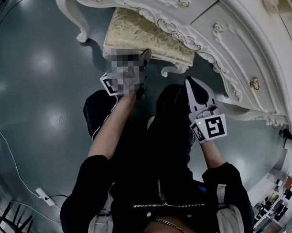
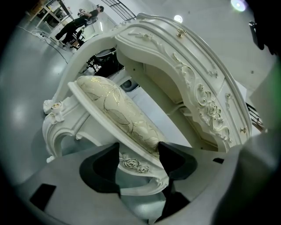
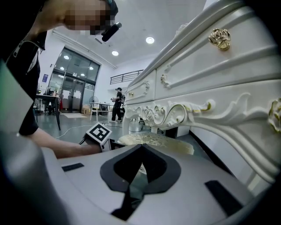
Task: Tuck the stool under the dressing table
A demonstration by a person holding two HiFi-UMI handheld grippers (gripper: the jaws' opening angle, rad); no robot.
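The stool (image 1: 143,35), with a cream patterned cushion (image 2: 118,110) on a carved white frame, stands partly under the white dressing table (image 1: 229,34). My left gripper (image 1: 143,56) is at the stool's near edge. In the left gripper view its jaws (image 2: 138,151) are clamped on the carved frame rail, one pad on each side of the rose ornament. My right gripper (image 1: 191,83) hangs in the air to the right of the stool, close to the table's drawer front (image 3: 210,83). Its jaws (image 3: 142,151) are shut with nothing between them. The stool (image 3: 158,140) shows beyond them.
A curved table leg (image 1: 81,30) stands on the grey floor left of the stool. A white cable with a plug (image 1: 43,193) lies at the lower left. A person (image 3: 117,103) stands far off by tables. My own legs fill the floor below the grippers.
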